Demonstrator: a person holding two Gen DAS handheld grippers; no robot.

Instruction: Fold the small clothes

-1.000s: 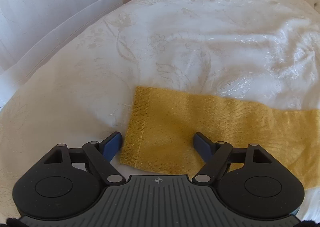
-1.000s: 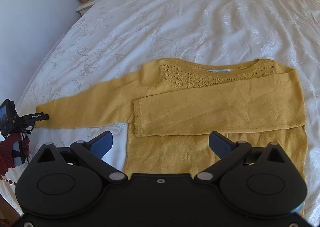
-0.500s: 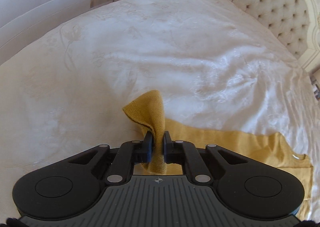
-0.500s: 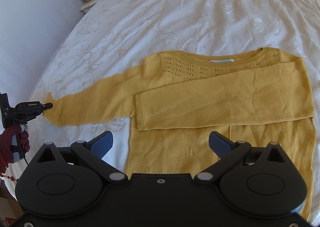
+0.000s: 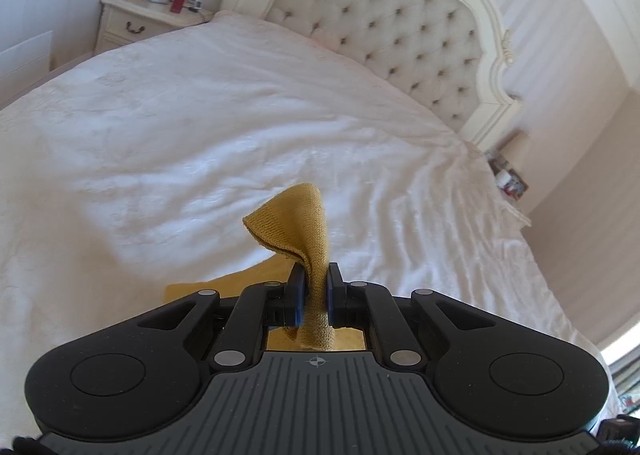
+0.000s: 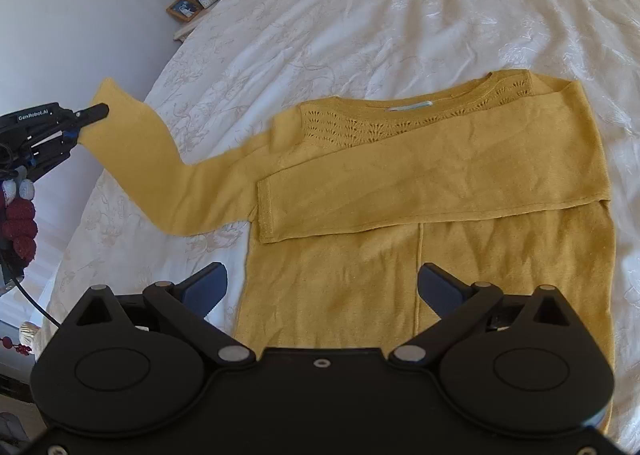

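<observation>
A mustard yellow knit sweater (image 6: 440,255) lies flat on the white bedspread (image 6: 360,15). One sleeve (image 6: 440,183) is folded across its chest. My left gripper (image 5: 314,287) is shut on the cuff of the other sleeve (image 5: 304,223) and holds it lifted off the bed. In the right wrist view this sleeve (image 6: 160,175) rises to the left, to the left gripper (image 6: 86,115). My right gripper (image 6: 322,287) is open and empty, hovering over the sweater's lower body.
A tufted cream headboard (image 5: 400,27) stands at the far end of the bed. A nightstand (image 5: 140,15) with a lamp, photo frame and clock stands at the back left. Another small table (image 5: 508,183) sits at the right side.
My left gripper closed on the sleeve cuff and lifted it off the bed, tilting upward. The sleeve now rises at the left. My right gripper stayed open above the sweater body.
</observation>
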